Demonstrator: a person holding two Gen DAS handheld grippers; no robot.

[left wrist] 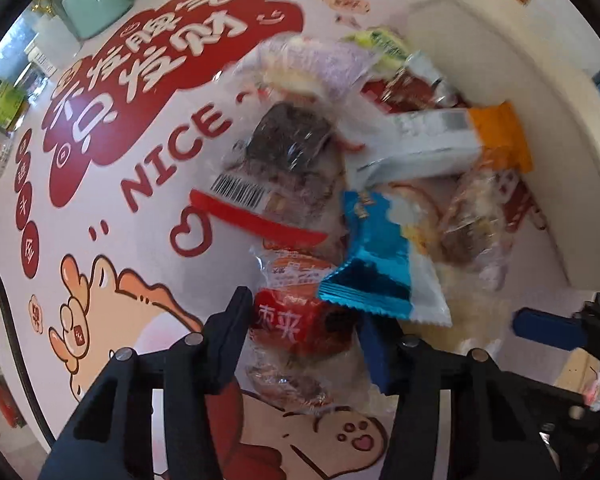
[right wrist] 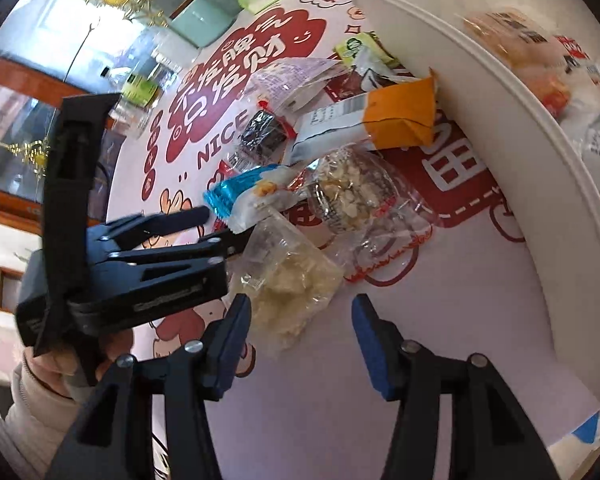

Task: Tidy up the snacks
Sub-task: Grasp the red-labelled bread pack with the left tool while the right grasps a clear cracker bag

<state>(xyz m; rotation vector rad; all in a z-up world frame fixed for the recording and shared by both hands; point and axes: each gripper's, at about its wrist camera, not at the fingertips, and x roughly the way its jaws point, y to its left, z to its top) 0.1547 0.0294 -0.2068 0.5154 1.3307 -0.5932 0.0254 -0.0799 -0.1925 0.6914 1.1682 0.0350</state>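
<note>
The left tongs (left wrist: 304, 344) stood with a red-labelled clear-film snack packet (left wrist: 296, 320) between their jaws; both pads lay against the wrapper, so they appeared clamped on it, although the blur left the firmness of the grip uncertain. The right tongs (right wrist: 300, 344) stood apart and empty above a bare patch of the white, red-printed worktop (right wrist: 440, 300). The loose snacks lay in a heap near the middle of the worktop, just beside the curved outer wall of a large cream tray (right wrist: 480, 128), which already contained several wrapped items. In the heap were a blue-foil and white sachet (right wrist: 244, 196), a clear bag of pale yellow pieces (right wrist: 292, 280), a clear-wrapped nut-studded dark round cake (right wrist: 352, 192), a stiff white and orange carton-like pack (right wrist: 380, 120) and a small dark-wrapped square (right wrist: 262, 130). All were judged light. The film packets would probably be soft, crinkly and slippery, so a hold across the filled body, or on a flat crimped end seal, seemed safer than a pinch on loose film. The nut cake and the pale pieces looked crumbly and were judged to call for gentle pressure. The carton-like pack appeared rigid enough to be taken across its narrow sides.
</note>
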